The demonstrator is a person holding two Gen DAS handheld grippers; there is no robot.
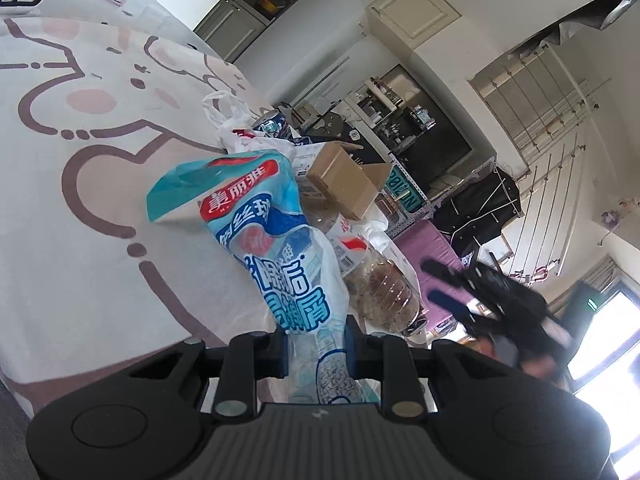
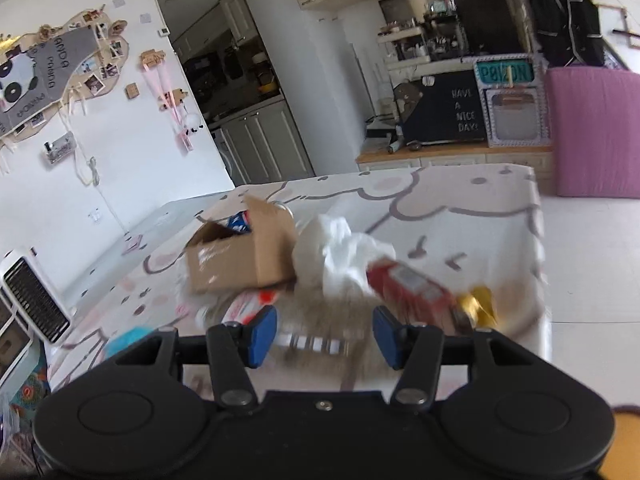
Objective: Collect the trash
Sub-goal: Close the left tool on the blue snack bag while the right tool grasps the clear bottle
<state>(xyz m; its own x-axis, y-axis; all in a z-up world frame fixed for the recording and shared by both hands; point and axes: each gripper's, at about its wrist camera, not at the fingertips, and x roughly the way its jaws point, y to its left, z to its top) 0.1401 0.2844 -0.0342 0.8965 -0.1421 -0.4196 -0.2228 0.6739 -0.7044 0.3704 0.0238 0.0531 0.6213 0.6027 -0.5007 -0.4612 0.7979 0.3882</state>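
Left gripper [image 1: 316, 354]: pressed together on the near end of a blue-and-white plastic bag [image 1: 256, 216], whose far end lies on the tablecloth [image 1: 80, 240].
Right gripper [image 2: 324, 338]: jaws spread, nothing between the blue pads; the view is blurred.
Trash pile: beside the bag, a clear plastic bottle [image 1: 384, 288] and an open cardboard box [image 1: 344, 184], with white bags [image 1: 232, 120] and a printed can [image 1: 274, 124] beyond. In the right wrist view, a red packet [image 2: 412, 288] and a gold wrapper [image 2: 478, 304] lie just ahead of the open jaws, near the white bag [image 2: 340, 248] and the box [image 2: 240, 256].
Step in hand: judged as securing the first piece, the printed bag.
Next move: probably lifting the bag clear of the bottle it touches, while the free gripper settles on the red packet; no bin is in view.
Legible writing: large Chinese characters on the bag, too warped to read with confidence; a black board [image 2: 464, 110] reads "HAVE A NICE DAY!".
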